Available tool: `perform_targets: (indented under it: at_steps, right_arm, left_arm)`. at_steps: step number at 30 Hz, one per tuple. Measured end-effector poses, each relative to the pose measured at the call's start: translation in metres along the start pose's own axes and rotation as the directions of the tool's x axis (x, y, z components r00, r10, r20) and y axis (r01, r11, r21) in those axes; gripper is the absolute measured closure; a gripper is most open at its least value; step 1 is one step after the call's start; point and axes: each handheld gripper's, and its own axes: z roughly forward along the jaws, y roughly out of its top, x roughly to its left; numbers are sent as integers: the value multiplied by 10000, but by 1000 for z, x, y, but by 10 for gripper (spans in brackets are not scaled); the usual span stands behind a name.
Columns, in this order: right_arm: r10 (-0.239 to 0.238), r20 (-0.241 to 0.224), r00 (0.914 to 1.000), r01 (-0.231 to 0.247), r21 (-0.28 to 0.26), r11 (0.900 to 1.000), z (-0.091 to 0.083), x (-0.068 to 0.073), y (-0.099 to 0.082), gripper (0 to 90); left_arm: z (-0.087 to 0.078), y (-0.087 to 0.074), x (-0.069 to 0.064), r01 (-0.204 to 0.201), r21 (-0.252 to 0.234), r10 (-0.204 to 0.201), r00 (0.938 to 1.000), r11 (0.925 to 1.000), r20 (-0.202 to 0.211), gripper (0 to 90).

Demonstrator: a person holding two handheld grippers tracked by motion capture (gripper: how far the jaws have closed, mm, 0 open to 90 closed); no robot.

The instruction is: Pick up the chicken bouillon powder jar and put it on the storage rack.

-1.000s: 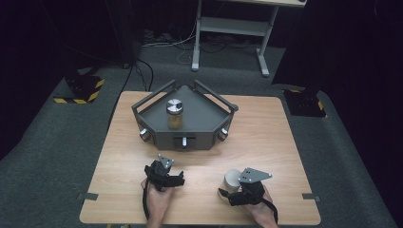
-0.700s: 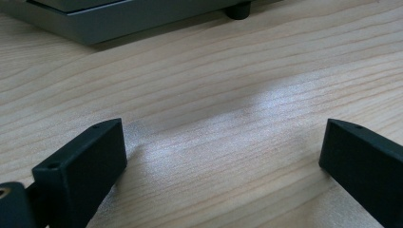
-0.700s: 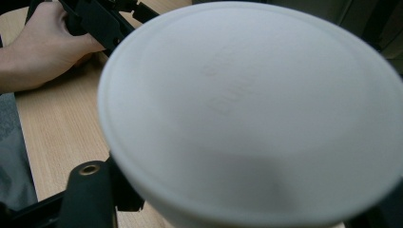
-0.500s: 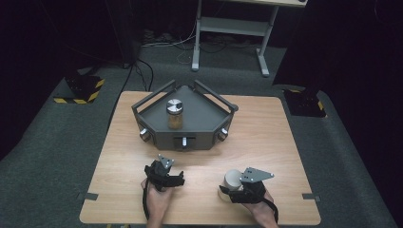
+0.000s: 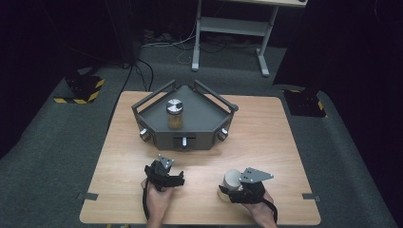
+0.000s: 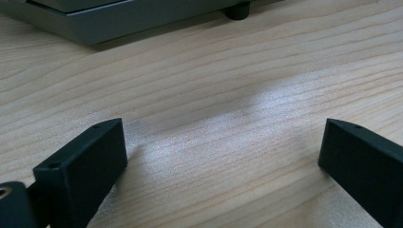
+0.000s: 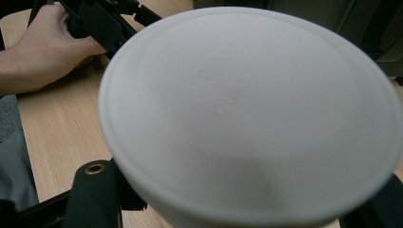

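My right gripper (image 5: 229, 188) is shut on a white cup (image 5: 230, 179) near the table's front right. In the right gripper view the cup's round white face (image 7: 252, 109) is close up between the black jaws of my right gripper (image 7: 237, 202). My left gripper (image 5: 164, 167) rests on the wood at the front left, and in its own view my left gripper (image 6: 223, 142) is open with only bare table between its fingers. A glass jar (image 5: 175, 114) with a silver lid and brown contents stands upright in the grey angular tray (image 5: 202, 116).
The tray's front wall (image 6: 95, 23) lies just ahead of the left gripper. The person's left hand (image 7: 43, 52) shows in the right gripper view. Bare wood table (image 5: 266, 128) spreads right of the tray. A white metal stand (image 5: 228, 28) and hazard-striped blocks (image 5: 83, 88) sit on the floor behind.
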Motion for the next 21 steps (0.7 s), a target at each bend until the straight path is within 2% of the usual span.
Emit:
perform_targets:
  at_steps: [8,14,21]
  right_arm:
    - [29,-167,9999,-31,-89,10000,-2,-3,5,346]
    - [-131,-199,9997,129,-97,9999,-4,-6,17,348]
    - [-100,-166,9998,97,-141,9999,-6,-11,28,348]
  left_arm:
    - [0,0,0,20,-20,-20,10000,10000,11,22]
    - [0,0,0,17,-21,-17,10000,10000,16,23]
    - [0,0,0,4,-11,-4,10000,10000,6,23]
